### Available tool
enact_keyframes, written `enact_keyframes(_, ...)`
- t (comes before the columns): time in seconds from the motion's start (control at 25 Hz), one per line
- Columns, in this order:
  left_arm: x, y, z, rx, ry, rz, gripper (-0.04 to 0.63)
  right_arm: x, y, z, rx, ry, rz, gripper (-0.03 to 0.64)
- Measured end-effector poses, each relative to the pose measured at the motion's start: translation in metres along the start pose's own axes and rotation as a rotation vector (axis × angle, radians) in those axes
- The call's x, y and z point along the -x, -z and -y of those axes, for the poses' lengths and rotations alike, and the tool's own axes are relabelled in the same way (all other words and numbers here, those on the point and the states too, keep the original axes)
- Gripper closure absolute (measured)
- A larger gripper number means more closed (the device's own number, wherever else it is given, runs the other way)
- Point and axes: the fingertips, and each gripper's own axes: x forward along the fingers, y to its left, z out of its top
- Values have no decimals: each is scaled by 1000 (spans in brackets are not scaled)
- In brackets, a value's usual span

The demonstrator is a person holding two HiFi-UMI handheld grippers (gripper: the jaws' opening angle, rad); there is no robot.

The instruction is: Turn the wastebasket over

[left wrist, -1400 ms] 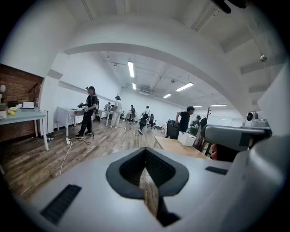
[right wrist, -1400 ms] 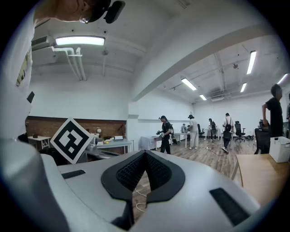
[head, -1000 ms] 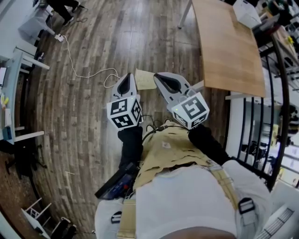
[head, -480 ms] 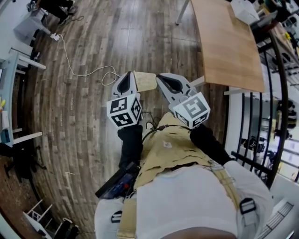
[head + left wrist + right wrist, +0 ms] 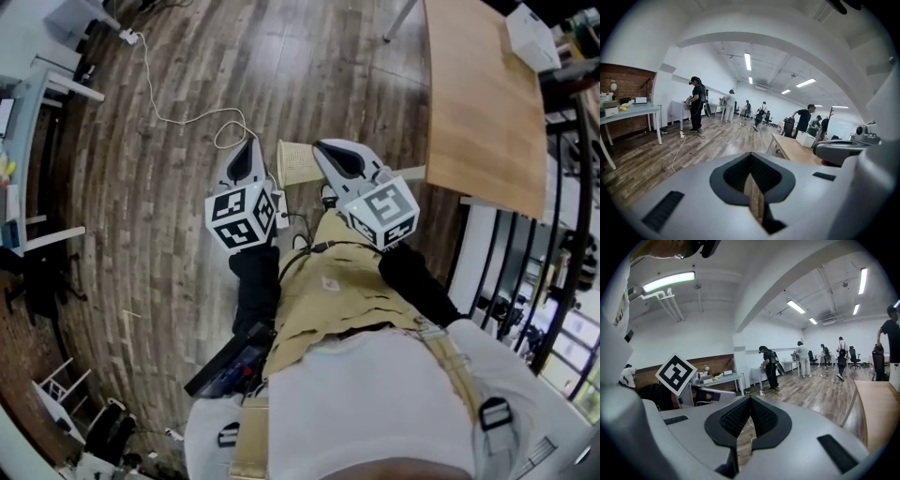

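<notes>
A cream mesh wastebasket [image 5: 294, 162] sits on the wood floor in the head view, just ahead of me. It shows between my two grippers, which hide its sides, and I cannot tell which way up it stands. My left gripper [image 5: 247, 143] hangs at its left and my right gripper [image 5: 320, 148] at its right, both above the floor. In the left gripper view the left gripper [image 5: 750, 156] has its pads together with nothing between them. The right gripper [image 5: 750, 400] is likewise shut and holds nothing. Neither gripper view shows the basket.
A wooden table [image 5: 480, 103] stands at the right with a white box [image 5: 532, 37] on it. A black railing [image 5: 561, 234] runs along the far right. A white cable [image 5: 178, 114] loops over the floor at the left, near a pale desk [image 5: 45, 89]. Several people [image 5: 696, 104] stand far off.
Both grippers have sunk a little toward the floor and stayed shut. The view has tipped slightly. The basket has not moved.
</notes>
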Motion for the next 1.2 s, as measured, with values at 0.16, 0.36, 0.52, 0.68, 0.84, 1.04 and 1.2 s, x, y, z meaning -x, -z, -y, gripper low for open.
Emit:
enact_keyframes(0.16, -25, -17, -3, -4, -59, 3, 594, -22, -11, 25, -2, -79, 13, 595)
enact_keyframes(0.36, -60, -16, 8, -3, -113, -55, 594, -32, 5, 78, -71, -119, -43, 595)
enact_keyframes(0.52, -69, 0, -2, 4, -154, -95, 594, -50, 20, 106, -80, -130, -77, 595)
enact_keyframes(0.68, -69, 18, -16, 24, -171, -123, 594, -60, 30, 118, -79, -114, -95, 595)
enact_keyframes(0.84, -76, 33, -29, 16, -159, -139, 594, -73, 59, 119, -86, -97, -151, 595)
enact_keyframes(1.04, -86, 85, -81, 4, -135, -238, 594, -117, 118, 91, -86, -65, -245, 595)
enact_keyframes(1.2, -70, 163, -115, 16, -140, -360, 594, -126, 198, 58, -177, -65, -349, 594)
